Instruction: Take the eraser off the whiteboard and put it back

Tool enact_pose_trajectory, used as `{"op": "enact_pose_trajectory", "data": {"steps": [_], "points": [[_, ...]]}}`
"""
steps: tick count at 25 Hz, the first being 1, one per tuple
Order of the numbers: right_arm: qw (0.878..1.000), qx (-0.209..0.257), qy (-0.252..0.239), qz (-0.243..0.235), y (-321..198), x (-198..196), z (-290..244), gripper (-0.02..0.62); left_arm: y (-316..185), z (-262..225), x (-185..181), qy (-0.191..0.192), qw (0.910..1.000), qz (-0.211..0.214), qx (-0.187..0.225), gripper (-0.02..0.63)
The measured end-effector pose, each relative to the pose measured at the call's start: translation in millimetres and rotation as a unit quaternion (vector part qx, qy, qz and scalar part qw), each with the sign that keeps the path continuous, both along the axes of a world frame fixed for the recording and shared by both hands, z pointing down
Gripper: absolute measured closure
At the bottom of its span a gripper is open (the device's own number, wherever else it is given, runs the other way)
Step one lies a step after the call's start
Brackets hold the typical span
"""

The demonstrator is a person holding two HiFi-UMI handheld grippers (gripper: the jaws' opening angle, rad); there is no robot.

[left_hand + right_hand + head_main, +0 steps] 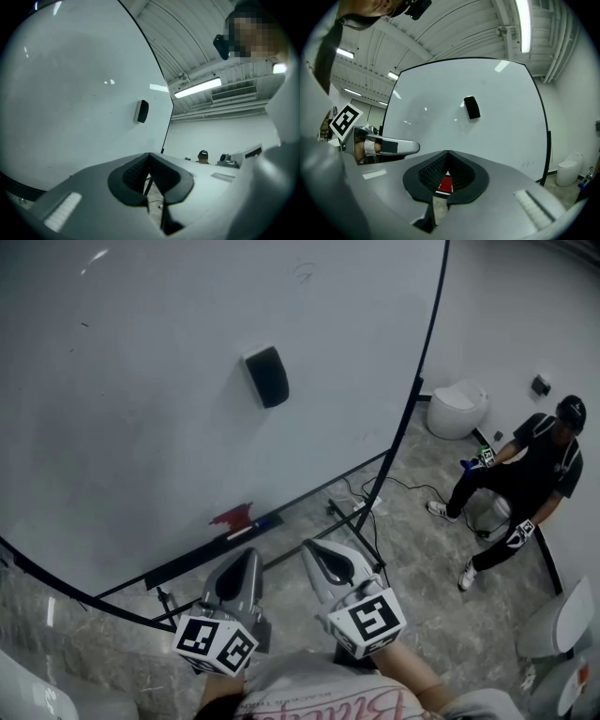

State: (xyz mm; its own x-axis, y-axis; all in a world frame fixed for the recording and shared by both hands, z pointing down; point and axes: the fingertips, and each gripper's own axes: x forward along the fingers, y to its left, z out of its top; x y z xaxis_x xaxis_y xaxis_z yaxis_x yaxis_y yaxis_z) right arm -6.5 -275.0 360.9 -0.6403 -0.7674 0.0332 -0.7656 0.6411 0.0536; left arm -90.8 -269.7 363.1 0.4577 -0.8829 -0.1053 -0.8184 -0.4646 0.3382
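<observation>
A black eraser (267, 377) sticks flat on the whiteboard (141, 381), well above the board's lower rail. Both grippers hang low in front of that rail and touch nothing. My left gripper (250, 559) is shut and empty, and my right gripper (316, 553) beside it is shut and empty too. In the left gripper view the eraser (142, 111) shows far above the closed tips (150, 155). The right gripper view has the eraser (472, 107) high over its closed tips (448, 153), with the left gripper (389, 147) off to the left.
A red object (232, 517) and a blue marker (267, 520) lie on the board's rail. Cables (375, 493) run over the grey floor past the board's stand. A person (525, 474) sits at the right, near a white rounded seat (457, 409).
</observation>
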Motion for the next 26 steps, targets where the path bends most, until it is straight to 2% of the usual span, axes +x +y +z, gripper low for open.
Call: {"op": "enact_pose_trajectory", "data": {"steps": [12,26], "points": [[1.000,-0.013,-0.009,0.007,9.2,0.7,4.1,0.595,7.0,-2.5,4.4,0.001,1.0000,0.004,0.004,0.606],[1.000,-0.010,-0.010,-0.008,11.5,-6.8,5.3,0.595,7.0,-2.4,3.8,0.003,1.0000,0.003,0.007,0.606]]}}
